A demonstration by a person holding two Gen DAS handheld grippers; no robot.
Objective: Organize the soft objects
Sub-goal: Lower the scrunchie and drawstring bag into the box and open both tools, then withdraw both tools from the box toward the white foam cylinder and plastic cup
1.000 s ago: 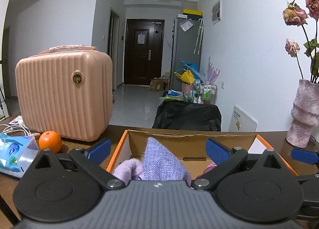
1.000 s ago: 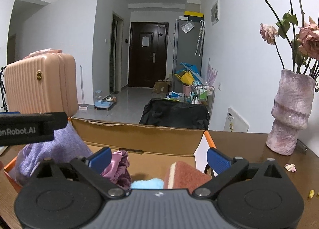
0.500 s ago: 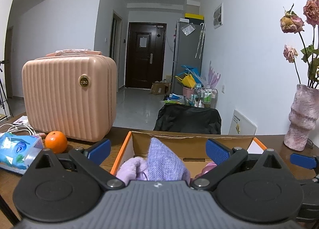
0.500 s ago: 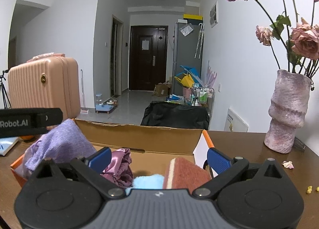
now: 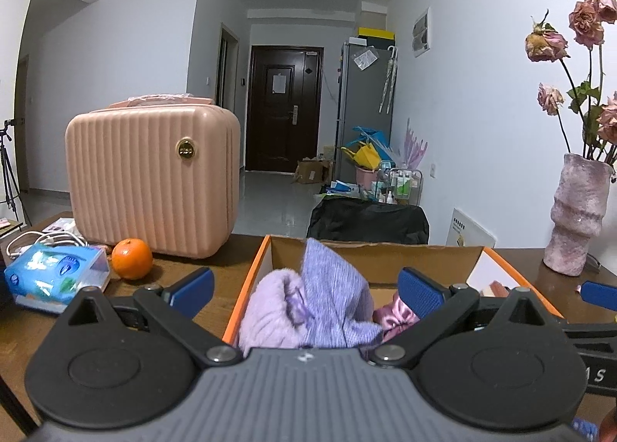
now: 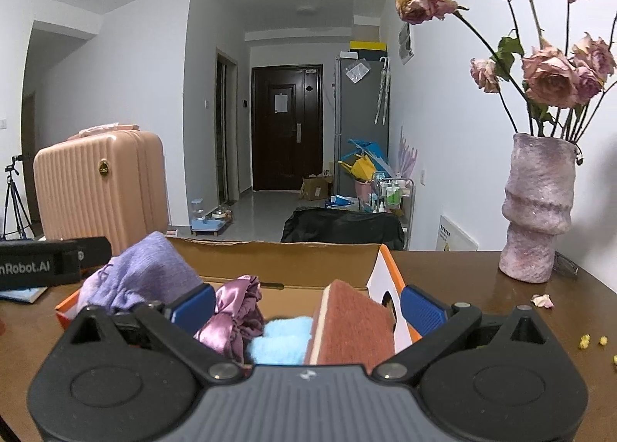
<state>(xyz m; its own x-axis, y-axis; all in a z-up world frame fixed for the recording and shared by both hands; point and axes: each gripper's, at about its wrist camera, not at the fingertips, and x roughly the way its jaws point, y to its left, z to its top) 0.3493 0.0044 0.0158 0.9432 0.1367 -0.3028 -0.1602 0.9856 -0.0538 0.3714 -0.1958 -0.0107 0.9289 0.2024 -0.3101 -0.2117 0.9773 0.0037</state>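
Hidden below the left gripper (image 5: 304, 288) body: lower part of the cardboard box (image 5: 376, 259) and its floor; same under the right gripper (image 6: 306, 307). Cut off at frame edge: rose heads above the vase (image 6: 538, 210). Box open-topped, plain brown inside, orange along the rim, set on a dark wooden table (image 6: 462, 272). Inside the box, from its left end: fuzzy lilac cloth (image 5: 266, 318) bunched under a ribbed purple knit (image 5: 331, 288) standing in a peak; next a crumpled, shiny pink satin piece (image 6: 235, 311); then a fluffy light-blue cloth (image 6: 283, 340); at the right end a rust-brown sponge (image 6: 353, 326) with a pale edge, tilted on its side. Left of the box: an orange (image 5: 132, 259), a blue tissue pack (image 5: 58, 276) and a ribbed pink case (image 5: 152, 180), rounded at the corners. Right of the box: rough, lumpy mauve vase, with fallen petals (image 6: 541, 300) near it. Left jaws wide apart, holding nothing, above the lilac end. Right jaws likewise wide and empty, above the sponge end.
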